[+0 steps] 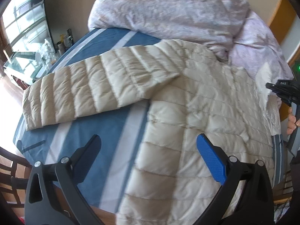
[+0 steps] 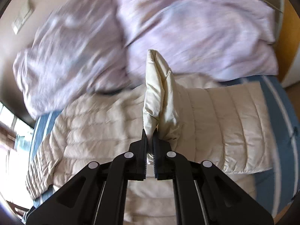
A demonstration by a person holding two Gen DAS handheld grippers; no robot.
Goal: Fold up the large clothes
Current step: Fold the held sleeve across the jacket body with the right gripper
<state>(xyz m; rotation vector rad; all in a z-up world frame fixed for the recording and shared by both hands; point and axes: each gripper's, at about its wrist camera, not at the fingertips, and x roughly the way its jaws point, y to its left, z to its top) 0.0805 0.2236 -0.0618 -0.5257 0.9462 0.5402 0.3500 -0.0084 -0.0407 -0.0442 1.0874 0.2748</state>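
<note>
A cream quilted down jacket [image 1: 196,112] lies spread on a blue-and-white striped bed sheet [image 1: 105,146]. One sleeve [image 1: 84,90] stretches out flat to the left. My left gripper [image 1: 150,146] hovers over the jacket's lower left edge, open, with nothing between its black finger and blue pad [image 1: 211,159]. In the right wrist view my right gripper [image 2: 150,134] is shut on a bunched fold of the jacket [image 2: 159,90], which stands up from the jaws above the rest of the jacket [image 2: 225,121]. The right gripper [image 1: 285,91] also shows at the right edge of the left wrist view, held by a hand [image 1: 292,121].
A lilac patterned duvet [image 1: 168,9] is heaped along the far side of the bed, touching the jacket's top. A window and a glass stand with bottles [image 1: 63,39] are at the left. A wooden chair [image 1: 11,178] stands at the lower left, and a wooden door frame [image 2: 286,37] at the right.
</note>
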